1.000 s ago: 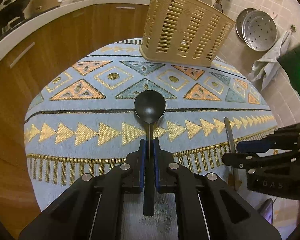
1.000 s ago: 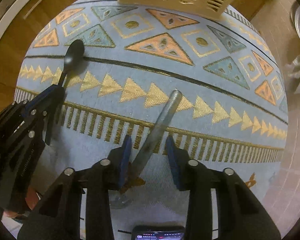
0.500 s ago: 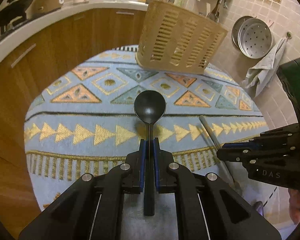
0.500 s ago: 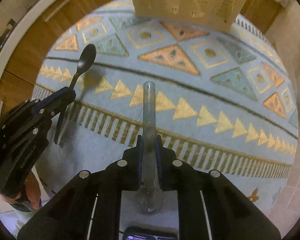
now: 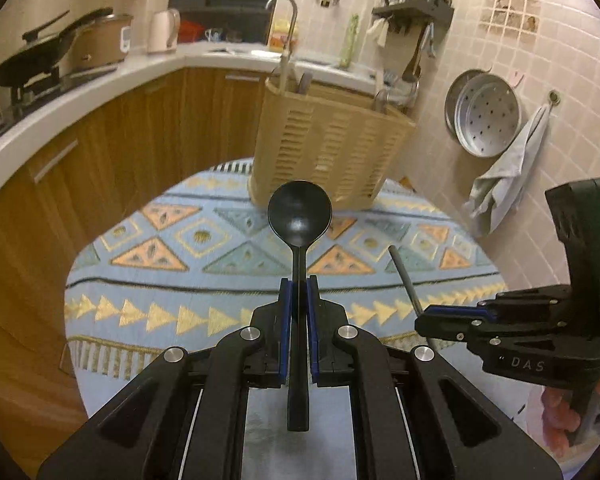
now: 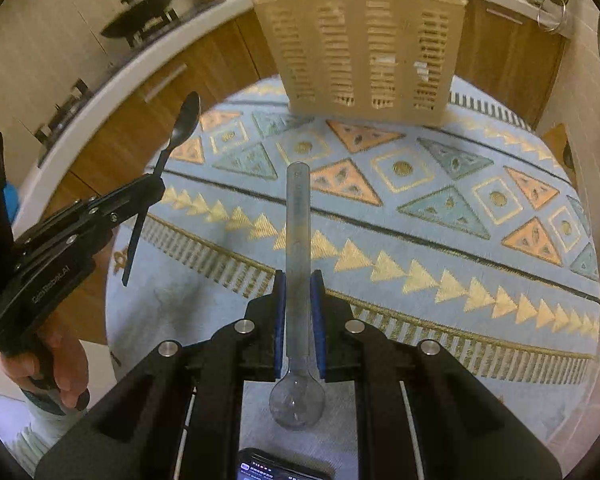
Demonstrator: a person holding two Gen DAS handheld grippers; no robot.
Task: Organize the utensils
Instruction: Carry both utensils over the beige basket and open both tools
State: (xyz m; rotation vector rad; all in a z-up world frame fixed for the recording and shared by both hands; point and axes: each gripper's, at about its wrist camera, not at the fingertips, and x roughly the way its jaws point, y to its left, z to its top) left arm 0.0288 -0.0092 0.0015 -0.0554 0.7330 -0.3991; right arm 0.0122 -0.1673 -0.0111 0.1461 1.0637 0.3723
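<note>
A second earlier both spoons lay on the patterned tabletop [image 5: 140,304]; now both had been lifted clear of it. The black spoon [image 5: 299,216] was pinched by its handle in the left tongs [image 5: 298,300], bowl pointing far. The clear spoon [image 6: 298,264] was clamped in the right tongs [image 6: 298,292] (bowl nearest the camera). The slotted beige utensil basket [image 5: 328,148] stood at the far edge, judged to be the next destination.

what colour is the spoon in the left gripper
Black, matte all over; the spoon shows best in the left wrist view, clamped in the left gripper.
</note>
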